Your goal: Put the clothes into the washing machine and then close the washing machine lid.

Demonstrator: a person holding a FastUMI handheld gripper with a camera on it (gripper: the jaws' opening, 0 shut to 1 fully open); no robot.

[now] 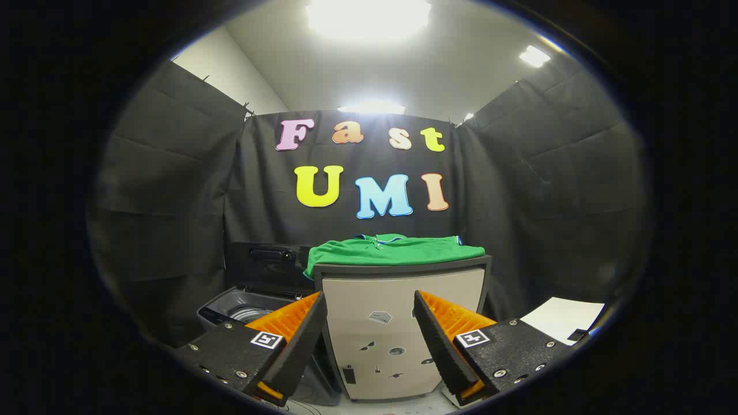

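Observation:
A green shirt (395, 252) lies spread on top of a beige cabinet (398, 323), beyond and above my fingers. To the cabinet's left stands a grey top-loading washing machine (245, 311) with its dark lid (268, 262) raised upright behind the drum. My gripper (369, 308) is open and holds nothing. Its fingers sit low in front of the cabinet's face, well short of the shirt. The left finger (300, 334) covers part of the washer's front.
Black cloth walls close the booth on three sides. The cabinet's front carries several small stickers. A white sheet (562, 318) lies on the floor to the right of the cabinet. Bright ceiling lights shine overhead.

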